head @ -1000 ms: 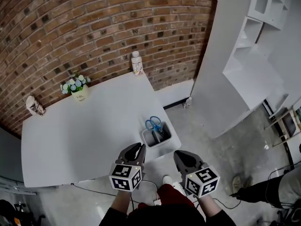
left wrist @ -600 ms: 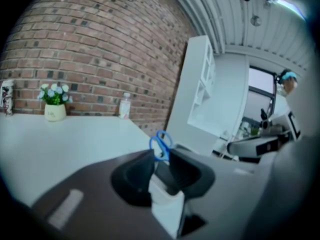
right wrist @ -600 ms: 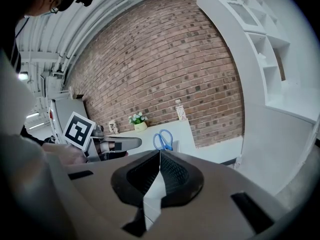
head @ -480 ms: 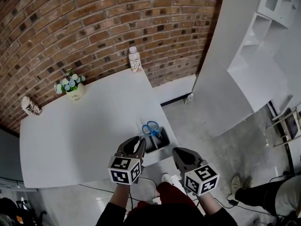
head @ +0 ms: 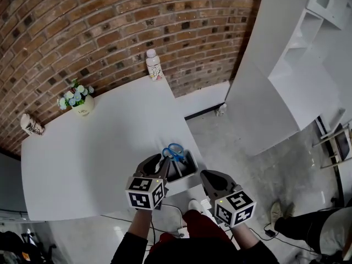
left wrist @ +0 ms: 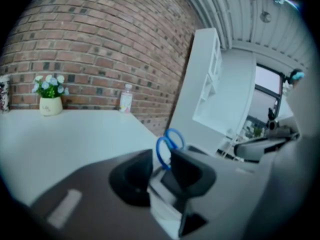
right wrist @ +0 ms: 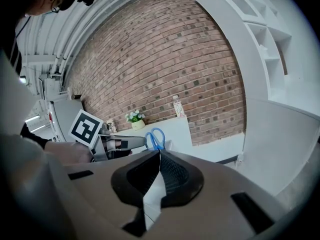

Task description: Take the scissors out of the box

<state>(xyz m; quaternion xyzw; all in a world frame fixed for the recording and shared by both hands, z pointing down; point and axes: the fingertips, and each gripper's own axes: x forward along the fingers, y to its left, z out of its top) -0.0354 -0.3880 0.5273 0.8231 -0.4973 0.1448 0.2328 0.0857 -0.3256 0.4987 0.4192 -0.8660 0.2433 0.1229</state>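
Blue-handled scissors point(head: 174, 150) stand handles-up in a small grey box point(head: 190, 169) at the near right corner of the white table point(head: 93, 153). My left gripper point(head: 159, 160) is just left of the box, close to the handles. Its jaws are opening, with nothing between them. In the left gripper view the scissors point(left wrist: 158, 151) show beyond the gap of the left gripper point(left wrist: 161, 159). My right gripper point(head: 208, 176) hangs off the table's edge, right of the box, shut and empty. In the right gripper view the scissors point(right wrist: 155, 140) stand past the right gripper point(right wrist: 159, 154).
A bottle point(head: 153, 65) stands at the table's far right corner, a flower pot point(head: 77, 100) at the back left, a small wrapped object point(head: 30, 125) at the far left. A white shelf unit point(head: 308, 54) rises to the right. Brick wall behind.
Both grippers have moved forward and a little down, closer to the box. The left jaws have spread wider. The scissors stay in the box.
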